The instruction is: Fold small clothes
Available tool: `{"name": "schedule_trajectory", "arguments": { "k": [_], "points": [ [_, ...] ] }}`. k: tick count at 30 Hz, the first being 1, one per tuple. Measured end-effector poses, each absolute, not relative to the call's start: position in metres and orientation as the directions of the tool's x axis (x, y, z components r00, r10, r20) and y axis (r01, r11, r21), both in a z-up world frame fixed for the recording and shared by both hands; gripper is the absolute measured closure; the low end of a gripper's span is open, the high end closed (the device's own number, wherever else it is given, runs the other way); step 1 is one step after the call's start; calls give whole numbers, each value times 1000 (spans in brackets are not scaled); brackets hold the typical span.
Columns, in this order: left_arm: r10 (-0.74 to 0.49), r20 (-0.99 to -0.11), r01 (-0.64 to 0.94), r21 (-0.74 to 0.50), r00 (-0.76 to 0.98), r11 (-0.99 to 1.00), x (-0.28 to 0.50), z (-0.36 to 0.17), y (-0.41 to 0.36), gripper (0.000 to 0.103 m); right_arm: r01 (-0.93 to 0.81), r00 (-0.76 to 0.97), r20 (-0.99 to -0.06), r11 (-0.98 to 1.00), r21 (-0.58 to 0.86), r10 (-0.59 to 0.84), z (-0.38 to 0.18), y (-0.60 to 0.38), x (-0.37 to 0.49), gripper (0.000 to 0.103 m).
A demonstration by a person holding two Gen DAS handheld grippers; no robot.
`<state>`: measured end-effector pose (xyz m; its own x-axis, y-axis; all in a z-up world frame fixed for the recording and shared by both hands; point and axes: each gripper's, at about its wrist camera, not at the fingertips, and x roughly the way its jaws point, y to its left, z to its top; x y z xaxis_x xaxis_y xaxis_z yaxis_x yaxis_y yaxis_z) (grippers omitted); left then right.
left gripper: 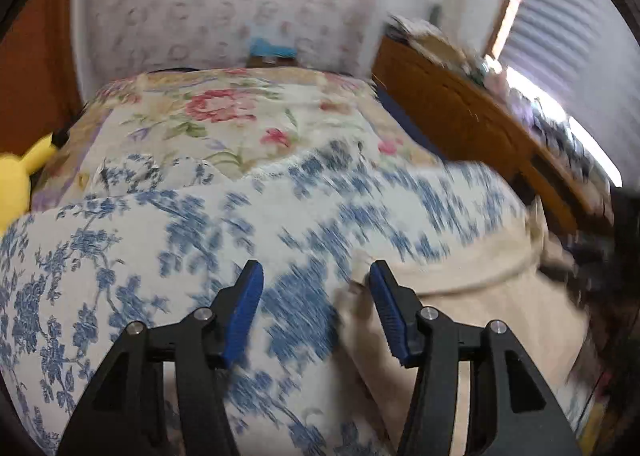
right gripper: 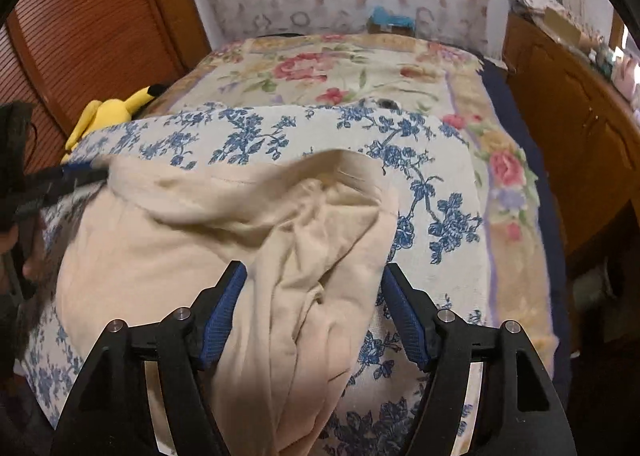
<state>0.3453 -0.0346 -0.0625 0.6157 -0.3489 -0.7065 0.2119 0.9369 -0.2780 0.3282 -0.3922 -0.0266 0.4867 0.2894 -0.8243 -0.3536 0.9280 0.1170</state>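
Cream garment (right gripper: 224, 240) rumpled on the blue-flowered cloth (right gripper: 436, 184)
Left hand-held gripper (left gripper: 316, 276) and right hand-held gripper (right gripper: 314, 276) both gape, pads clear of fabric

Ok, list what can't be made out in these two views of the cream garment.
- Cream garment: near end hidden behind the right hand-held gripper, right wrist view; what kind of garment it is can't be told.
- Left wrist view: motion blur smears the garment's edge.
- Left hand-held gripper: blurred, cut off at the right wrist view's left edge.

No readable text, label or number shows anywhere.
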Motion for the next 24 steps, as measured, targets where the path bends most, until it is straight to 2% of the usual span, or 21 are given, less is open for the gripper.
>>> {"name": "schedule_trajectory", "arguments": {
  "k": [11, 13, 15, 17, 18, 20, 21, 22, 24],
  "points": [
    [-460, -719, 280, -365, 521, 888, 314, -69, -37, 48, -363, 460, -824, 917, 166, 331, -34, -392, 334, 33],
    [-472, -737, 305, -363, 484, 880, 313, -76, -49, 48, -375, 454, -823, 911, 170, 341, -33, -391, 333, 42],
    [-462, -757, 317, -346, 462, 883, 313, -81, -60, 48, -396, 433, -821, 897, 196, 371, -33, -389, 331, 63],
    [-445, -758, 325, -318, 478, 891, 311, -80, -67, 49, -422, 407, -820, 879, 223, 403, -34, -386, 329, 79],
    [-448, -755, 329, -319, 478, 889, 310, -80, -69, 49, -433, 403, -818, 873, 225, 411, -33, -384, 327, 83],
    [-494, -741, 344, -366, 454, 865, 310, -82, -73, 79, -456, 412, -811, 864, 212, 416, -30, -381, 324, 88],
    [-502, -739, 343, -376, 450, 861, 310, -83, -74, 85, -462, 421, -805, 863, 207, 418, -27, -380, 322, 90],
    [-514, -737, 348, -388, 440, 853, 310, -82, -74, 96, -467, 432, -797, 860, 204, 423, -23, -380, 320, 90],
    [-538, -715, 356, -409, 447, 840, 305, -74, -71, 97, -488, 467, -771, 853, 183, 433, -8, -376, 313, 91]
  ]
}}
